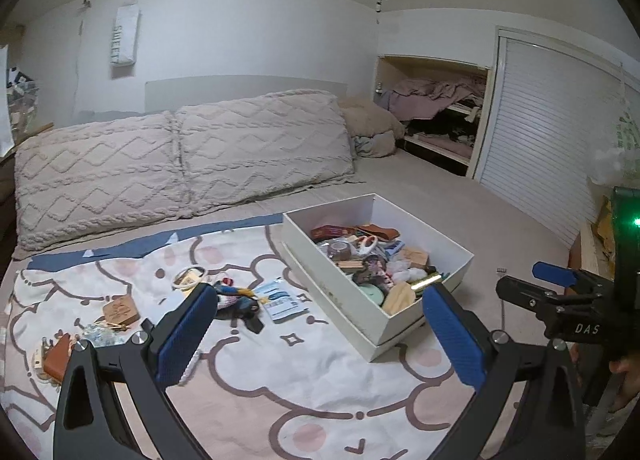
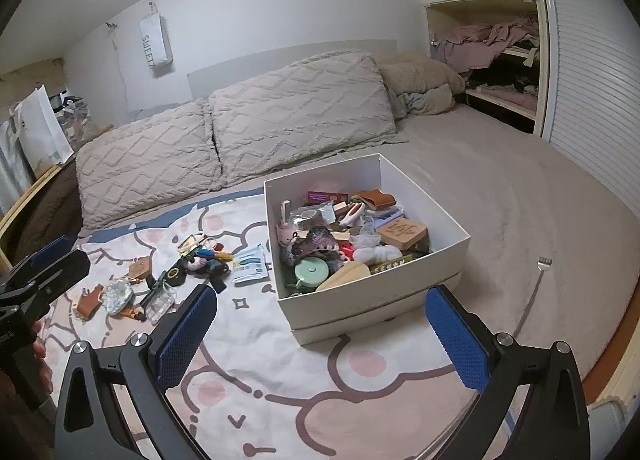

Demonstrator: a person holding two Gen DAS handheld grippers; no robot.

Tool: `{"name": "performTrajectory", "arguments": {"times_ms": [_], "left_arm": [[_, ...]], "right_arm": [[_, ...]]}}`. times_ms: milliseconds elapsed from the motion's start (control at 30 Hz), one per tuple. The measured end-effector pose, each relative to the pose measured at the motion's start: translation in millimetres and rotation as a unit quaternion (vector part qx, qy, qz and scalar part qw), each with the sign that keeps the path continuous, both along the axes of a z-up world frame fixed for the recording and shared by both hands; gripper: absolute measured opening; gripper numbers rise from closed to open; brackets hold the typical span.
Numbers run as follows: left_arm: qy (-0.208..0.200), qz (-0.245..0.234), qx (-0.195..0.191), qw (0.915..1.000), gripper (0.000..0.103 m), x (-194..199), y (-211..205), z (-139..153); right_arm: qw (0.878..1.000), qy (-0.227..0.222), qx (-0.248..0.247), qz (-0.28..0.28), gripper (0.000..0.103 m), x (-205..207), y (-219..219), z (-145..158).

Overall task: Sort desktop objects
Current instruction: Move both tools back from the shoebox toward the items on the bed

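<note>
A white box [image 1: 332,294] [image 2: 360,302] holding several small items stands on the patterned cloth [image 1: 288,376] [image 2: 264,372] over the bed. Left of it lie loose things: a blue-and-white packet [image 1: 280,300] [image 2: 250,264], a dark plush toy [image 1: 236,302] [image 2: 204,262], a wooden tag [image 1: 120,310], a brown leather piece [image 1: 56,356] [image 2: 90,300] and a small patterned pouch [image 2: 118,290]. My left gripper [image 1: 320,336] hovers open and empty above the cloth, in front of the box's near corner. My right gripper [image 2: 322,336] is open and empty too, facing the box's front wall.
Two knitted pillows [image 1: 180,156] [image 2: 240,128] line the back of the bed. A thin metal back scratcher [image 2: 536,284] lies on the bare sheet right of the box. An open closet shelf [image 1: 436,116] with clothes and a slatted door [image 1: 536,148] stand at the right.
</note>
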State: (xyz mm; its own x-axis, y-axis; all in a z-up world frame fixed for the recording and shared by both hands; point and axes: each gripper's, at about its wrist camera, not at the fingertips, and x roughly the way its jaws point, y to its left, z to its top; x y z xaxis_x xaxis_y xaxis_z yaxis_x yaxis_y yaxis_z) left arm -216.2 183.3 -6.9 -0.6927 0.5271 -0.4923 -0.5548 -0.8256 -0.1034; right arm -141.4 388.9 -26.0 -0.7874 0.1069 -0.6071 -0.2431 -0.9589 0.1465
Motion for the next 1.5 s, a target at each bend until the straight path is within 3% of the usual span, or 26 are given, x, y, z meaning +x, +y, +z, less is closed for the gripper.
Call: {"name": "performTrajectory", "arguments": {"times_ms": [500,933,1500], "left_arm": [[-0.013,0.068,0.009,0.9976,0.103,-13.9,-64.3,-13.5],[-0.031,0.138,0.011,0.9898,0.103,-23.3,-123.2,-31.1],[-0.045,0.182,-0.002,0.9822,0.103,-29.8,-162.7,-56.7]], "right_arm": [[0.999,-0.001,-0.010,0.034,0.103,-23.9,-33.9,-8.3],[0.996,0.000,-0.007,0.085,0.103,-54.1,-83.8,-15.6],[0.992,-0.001,-0.022,0.126,0.103,-74.2,-126.1,-34.9]]}}
